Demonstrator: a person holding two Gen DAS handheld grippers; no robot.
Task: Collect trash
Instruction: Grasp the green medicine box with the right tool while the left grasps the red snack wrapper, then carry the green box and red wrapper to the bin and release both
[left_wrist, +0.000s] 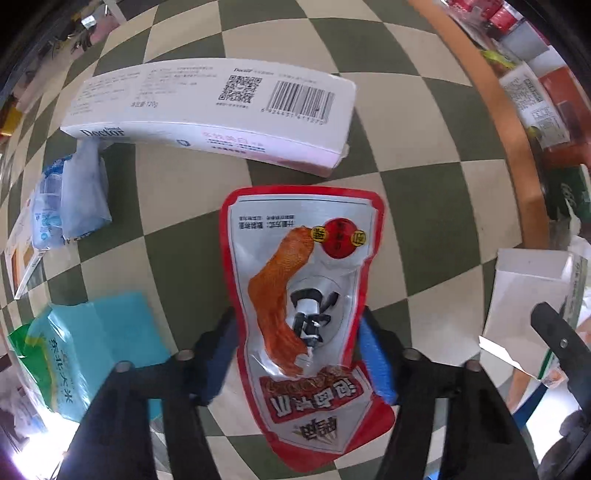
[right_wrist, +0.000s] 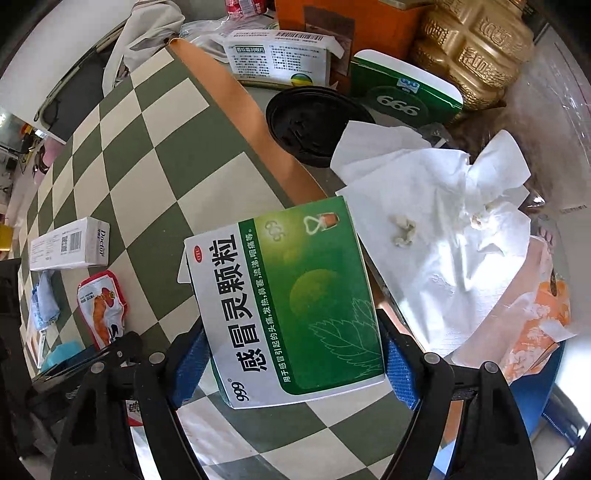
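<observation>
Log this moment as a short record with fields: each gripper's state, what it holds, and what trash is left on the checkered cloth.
left gripper: fingers on both sides of the red snack pouch, apparently shut on it
right gripper: shut on the green 999 medicine box
right load position: over the edge of the trash bin, above white tissues
left on cloth: white Doctor toothpaste box, blue plastic wrapper, teal rice bag
surface: green and cream checkered cloth

Left gripper (left_wrist: 299, 354): fingers spread, one each side of pouch (left_wrist: 301, 295), contact unclear. Right gripper (right_wrist: 295, 365): fingers clamped on box (right_wrist: 288, 302).
</observation>
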